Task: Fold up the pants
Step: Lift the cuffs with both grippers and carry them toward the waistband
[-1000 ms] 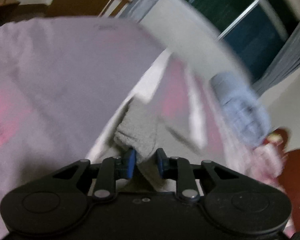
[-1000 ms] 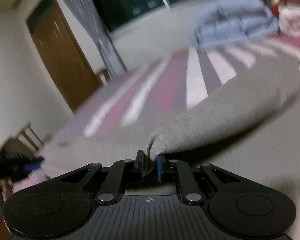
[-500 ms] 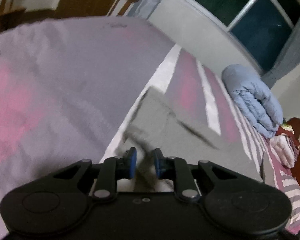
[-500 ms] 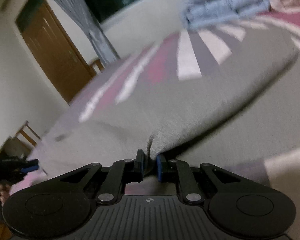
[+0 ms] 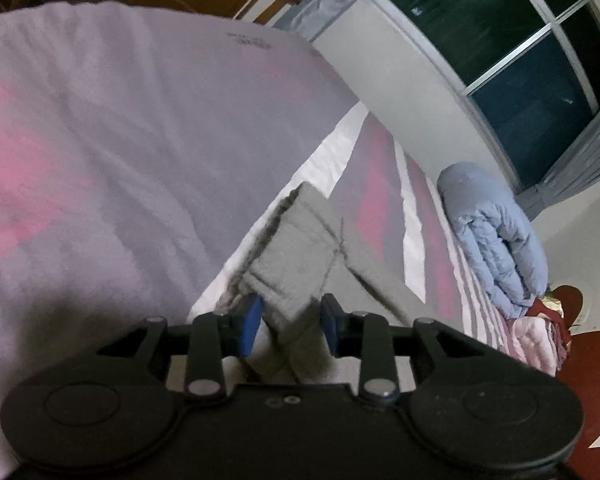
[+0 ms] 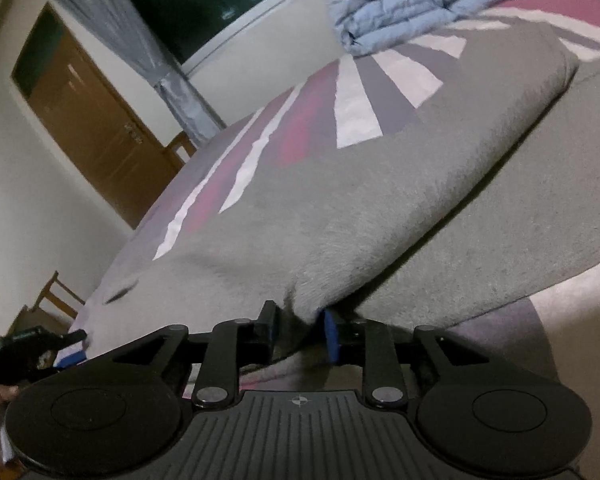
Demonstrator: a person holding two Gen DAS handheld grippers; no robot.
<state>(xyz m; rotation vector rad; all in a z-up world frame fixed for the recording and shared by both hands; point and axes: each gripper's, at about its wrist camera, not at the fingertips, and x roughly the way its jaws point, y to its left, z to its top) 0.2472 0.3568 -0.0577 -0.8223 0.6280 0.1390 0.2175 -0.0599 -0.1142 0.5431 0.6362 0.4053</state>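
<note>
Grey fleece pants (image 5: 300,248) lie on a striped bed sheet (image 5: 140,140). In the left wrist view a leg end of them reaches in between my left gripper (image 5: 290,322), whose blue pads are opening and stand apart from the cloth. In the right wrist view the pants (image 6: 380,200) lie folded over, the upper layer resting on the lower. The folded corner sits between the jaws of my right gripper (image 6: 299,332), which are opening with the pads off the cloth. The left gripper (image 6: 72,344) also shows at the far left edge, with a hand behind it.
A rolled light-blue duvet (image 5: 496,240) lies at the far end of the bed under a dark window, with pink bedding (image 5: 536,340) beside it. The duvet (image 6: 412,4) is also at the top of the right wrist view. A brown door (image 6: 92,120) and a wooden chair (image 6: 56,296) stand beyond the bed's edge.
Both pairs of jaws, pinched on the grey cloth before, have parted and let it go. The pants, lifted and blurred a second ago, now rest flat on the bed.
</note>
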